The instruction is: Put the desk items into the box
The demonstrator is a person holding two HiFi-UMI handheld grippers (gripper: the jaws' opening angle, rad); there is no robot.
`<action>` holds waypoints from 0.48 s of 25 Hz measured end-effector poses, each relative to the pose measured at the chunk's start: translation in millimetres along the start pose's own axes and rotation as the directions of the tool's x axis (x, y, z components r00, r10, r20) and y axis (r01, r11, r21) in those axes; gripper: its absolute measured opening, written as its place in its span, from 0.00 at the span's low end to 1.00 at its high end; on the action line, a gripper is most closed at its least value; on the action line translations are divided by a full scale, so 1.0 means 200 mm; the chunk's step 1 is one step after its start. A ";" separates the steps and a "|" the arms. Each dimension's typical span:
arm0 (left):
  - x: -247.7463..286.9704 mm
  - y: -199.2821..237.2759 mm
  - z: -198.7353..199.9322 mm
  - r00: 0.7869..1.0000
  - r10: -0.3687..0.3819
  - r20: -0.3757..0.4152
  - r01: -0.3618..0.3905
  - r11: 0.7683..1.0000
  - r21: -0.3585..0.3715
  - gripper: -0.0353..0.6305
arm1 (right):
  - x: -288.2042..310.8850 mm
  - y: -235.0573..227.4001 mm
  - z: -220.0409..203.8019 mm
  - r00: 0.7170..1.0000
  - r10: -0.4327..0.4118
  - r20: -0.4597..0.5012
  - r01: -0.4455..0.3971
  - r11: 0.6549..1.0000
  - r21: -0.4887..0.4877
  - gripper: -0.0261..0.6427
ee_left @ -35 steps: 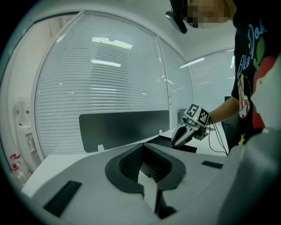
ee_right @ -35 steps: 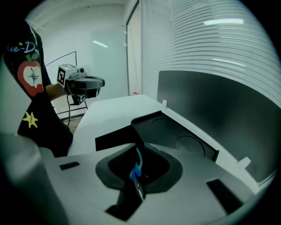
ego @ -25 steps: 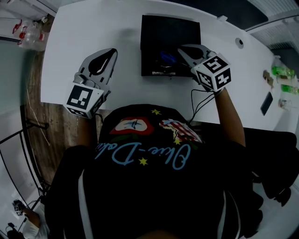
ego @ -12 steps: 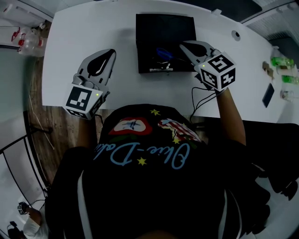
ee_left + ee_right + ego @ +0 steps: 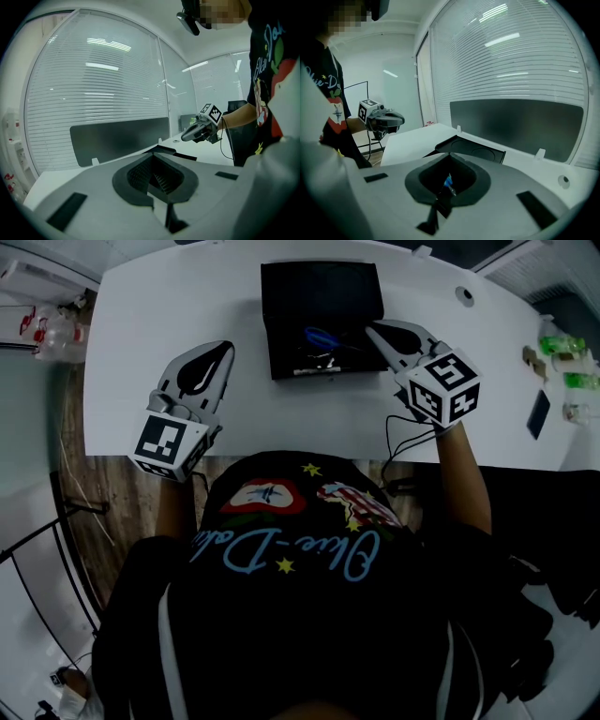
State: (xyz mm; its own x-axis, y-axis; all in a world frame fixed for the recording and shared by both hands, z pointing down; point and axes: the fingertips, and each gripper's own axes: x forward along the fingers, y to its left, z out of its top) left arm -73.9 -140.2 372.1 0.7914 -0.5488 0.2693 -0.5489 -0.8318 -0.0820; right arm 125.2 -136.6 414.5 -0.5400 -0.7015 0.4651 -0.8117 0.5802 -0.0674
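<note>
Left gripper (image 5: 217, 351) closed on nothing, over the near-left of the white desk (image 5: 159, 306), right gripper (image 5: 375, 330) likewise closed and empty, tips at the near-right rim of the black box (image 5: 281, 287), box at the desk's far middle (a blue item (image 5: 319, 337) lying inside).

Head view: dim overall, cool cast. White table (image 5: 141, 324) is the brightest area, lit evenly from above, w/ only faint soft shadows on it. Black shirt (image 5: 281, 615) fills the near half and loses almost all detail. Box (image 5: 265, 324) interior v. dark. Fisheye bends the table's edges; corners smear.

Both gripper views: black round vignette at the corners, and strong barrel distortion curves the blinds (image 5: 93, 103). Strip-light reflections (image 5: 103, 66) glare on the glass, left & right views alike. Far bg fairly sharp; nearest grey foreground soft. Light diffuse, no hard shadows.
</note>
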 end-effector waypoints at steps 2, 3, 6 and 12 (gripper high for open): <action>-0.01 -0.01 0.00 1.000 -0.005 -0.002 0.005 1.000 0.001 0.07 | -0.02 0.00 0.00 1.000 -0.009 0.014 0.009 1.000 0.012 0.05; -0.01 -0.02 0.00 1.000 -0.007 -0.003 0.007 1.000 0.001 0.07 | -0.04 0.00 0.01 1.000 -0.013 0.022 0.013 1.000 0.018 0.05; -0.02 -0.04 -0.01 1.000 -0.013 -0.006 0.013 1.000 0.001 0.07 | -0.08 0.01 0.02 0.999 -0.024 0.049 0.022 0.999 0.038 0.05; -0.01 -0.08 -0.01 0.999 -0.031 -0.012 0.031 1.000 0.006 0.07 | -0.15 0.03 0.05 0.994 -0.048 0.096 0.042 0.997 0.064 0.05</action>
State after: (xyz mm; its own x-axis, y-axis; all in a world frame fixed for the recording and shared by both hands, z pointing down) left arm -68.2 -125.8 375.5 0.8048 -0.5217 0.2829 -0.5225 -0.8489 -0.0791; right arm 135.4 -115.8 391.8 -0.5191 -0.7653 0.3805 -0.8464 0.5223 -0.1042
